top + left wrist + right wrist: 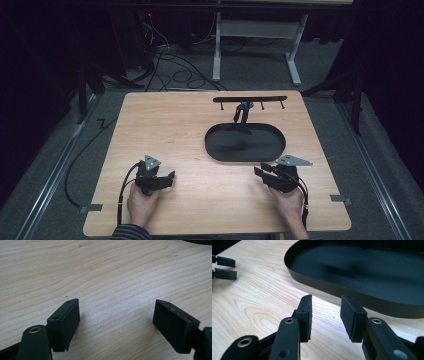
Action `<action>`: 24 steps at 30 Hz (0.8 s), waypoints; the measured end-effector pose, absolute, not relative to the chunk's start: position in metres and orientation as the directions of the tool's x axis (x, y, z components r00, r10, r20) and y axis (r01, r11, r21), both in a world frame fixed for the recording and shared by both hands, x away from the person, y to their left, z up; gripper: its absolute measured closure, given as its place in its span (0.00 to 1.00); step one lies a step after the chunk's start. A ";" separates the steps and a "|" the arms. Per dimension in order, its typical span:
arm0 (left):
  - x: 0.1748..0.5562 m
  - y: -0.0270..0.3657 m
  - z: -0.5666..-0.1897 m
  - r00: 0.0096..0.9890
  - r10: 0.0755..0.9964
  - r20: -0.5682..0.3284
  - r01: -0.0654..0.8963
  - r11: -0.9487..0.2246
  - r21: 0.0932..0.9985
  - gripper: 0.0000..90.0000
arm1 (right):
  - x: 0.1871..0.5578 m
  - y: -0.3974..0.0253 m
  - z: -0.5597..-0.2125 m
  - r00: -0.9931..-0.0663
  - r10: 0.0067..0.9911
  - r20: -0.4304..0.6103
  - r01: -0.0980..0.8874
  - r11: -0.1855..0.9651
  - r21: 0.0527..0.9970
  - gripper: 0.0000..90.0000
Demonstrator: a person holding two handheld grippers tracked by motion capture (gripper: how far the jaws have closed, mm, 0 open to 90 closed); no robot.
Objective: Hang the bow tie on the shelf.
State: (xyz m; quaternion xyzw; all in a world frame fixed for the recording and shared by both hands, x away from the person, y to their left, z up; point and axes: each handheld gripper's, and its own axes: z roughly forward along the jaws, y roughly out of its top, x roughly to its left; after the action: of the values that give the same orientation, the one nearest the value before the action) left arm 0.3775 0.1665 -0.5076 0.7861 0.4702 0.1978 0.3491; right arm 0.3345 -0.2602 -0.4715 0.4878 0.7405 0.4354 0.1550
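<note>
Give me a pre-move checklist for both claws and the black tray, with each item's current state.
1. Left claw open, nothing between its jaws: ok.
2. Right claw open, nothing held: ok.
3. Black oval tray lies flat on the table, nothing in it: ok.
4. Right claw points toward the tray's near rim, bare wood between: ok.
5. Small dark object hanging from the rack behind the tray, what it is: cannot tell.

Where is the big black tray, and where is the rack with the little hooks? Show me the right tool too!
black tray (212,150), high view, on its left rim.
hook rack (250,99), high view, on the middle of its top bar.
right tool (324,315), right gripper view, midway between its two fingertips.
</note>
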 end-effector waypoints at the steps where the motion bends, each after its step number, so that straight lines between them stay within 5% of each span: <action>1: 0.377 0.167 -0.508 0.479 0.877 -0.017 0.601 -0.314 0.735 0.24 | 0.335 -0.260 -0.473 -0.474 0.858 0.196 0.590 0.144 0.794 0.71; 24: 0.377 0.167 -0.508 0.479 0.877 -0.017 0.601 -0.314 0.735 0.24 | 0.342 -0.249 -0.500 -0.456 0.879 0.142 0.618 0.198 0.761 0.66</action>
State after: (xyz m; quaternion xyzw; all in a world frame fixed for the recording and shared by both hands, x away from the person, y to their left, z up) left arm 0.3775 0.1665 -0.5076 0.7861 0.4703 0.1978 0.3490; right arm 0.3424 -0.2487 -0.4996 0.4949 0.7560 0.3954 0.1652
